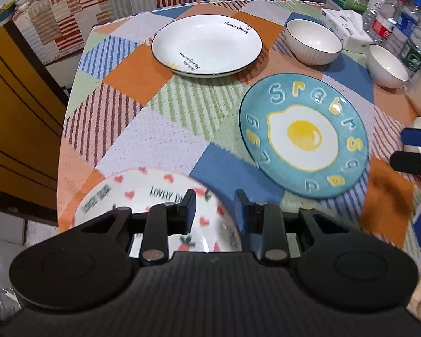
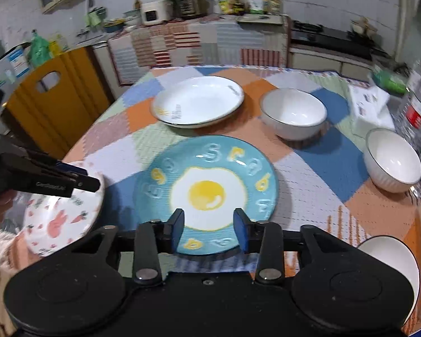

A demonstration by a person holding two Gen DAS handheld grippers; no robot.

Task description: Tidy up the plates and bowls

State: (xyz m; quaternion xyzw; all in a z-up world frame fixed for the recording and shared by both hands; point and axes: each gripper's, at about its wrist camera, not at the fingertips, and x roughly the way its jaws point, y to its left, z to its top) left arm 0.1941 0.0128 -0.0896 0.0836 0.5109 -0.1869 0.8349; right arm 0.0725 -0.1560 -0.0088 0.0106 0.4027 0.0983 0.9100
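Note:
A teal fried-egg plate (image 1: pixel 304 136) (image 2: pixel 206 193) lies mid-table. A white deep plate (image 1: pixel 206 45) (image 2: pixel 198 101) sits behind it on another plate. Two white bowls (image 1: pixel 313 40) (image 1: pixel 387 66) stand at the right, also in the right wrist view (image 2: pixel 293 113) (image 2: pixel 393 160); a third white bowl (image 2: pixel 390 264) is at the near right. My left gripper (image 1: pixel 214 209) (image 2: pixel 89 179) is open above a heart-and-rabbit plate (image 1: pixel 151 196) (image 2: pixel 61 213) at the table's near left corner. My right gripper (image 2: pixel 209 229) (image 1: pixel 407 146) is open and empty over the teal plate's near rim.
Water bottles (image 1: pixel 398 25) and a tissue box (image 1: pixel 346 26) crowd the table's right side. A yellow cabinet (image 1: pixel 16 118) stands left of the checked tablecloth (image 1: pixel 160 129). A cloth-covered counter with appliances (image 2: pixel 182 5) runs behind the table.

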